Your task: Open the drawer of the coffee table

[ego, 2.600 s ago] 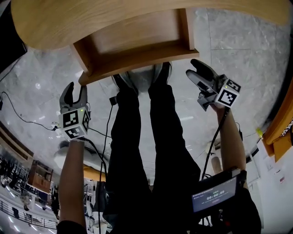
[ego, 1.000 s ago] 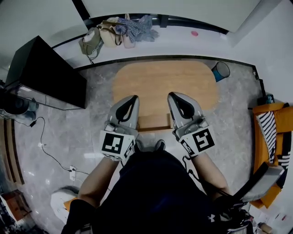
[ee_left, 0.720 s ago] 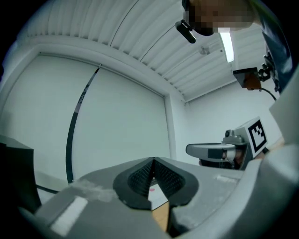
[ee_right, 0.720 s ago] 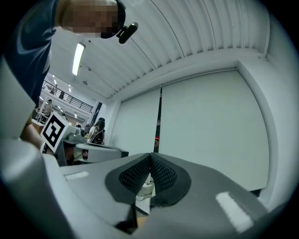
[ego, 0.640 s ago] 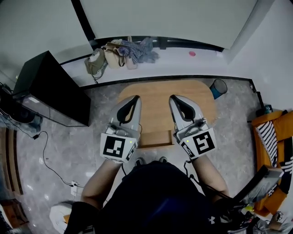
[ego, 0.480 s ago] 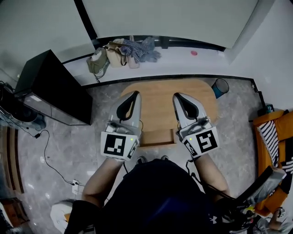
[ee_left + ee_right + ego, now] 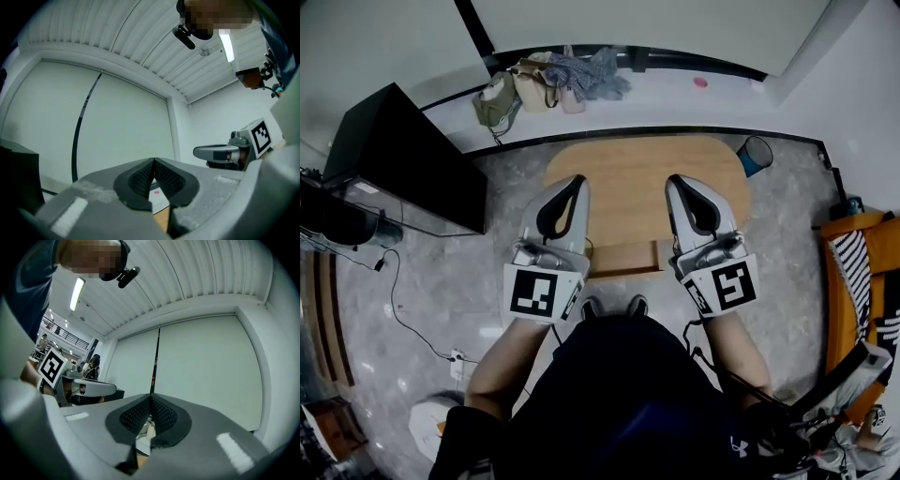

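The left gripper (image 7: pixel 571 184) and right gripper (image 7: pixel 681 181) hovered over the wooden counter (image 7: pixel 628 173), both with jaws clenched on nothing. The drawer (image 7: pixel 623 258) stuck out open from the counter's near edge, by the person's shoes (image 7: pixel 592 307).

Grey marble floor (image 7: pixel 422 281), white wall (image 7: pixel 628 28), black cabinet (image 7: pixel 398 155) frame-left, blue bin (image 7: pixel 754 156) frame-right, slatted ceiling (image 7: pixel 140 33), strip light (image 7: pixel 227 44).

Left gripper (image 7: pixel 573 184), right gripper (image 7: pixel 681 184): level, jaws together, empty.
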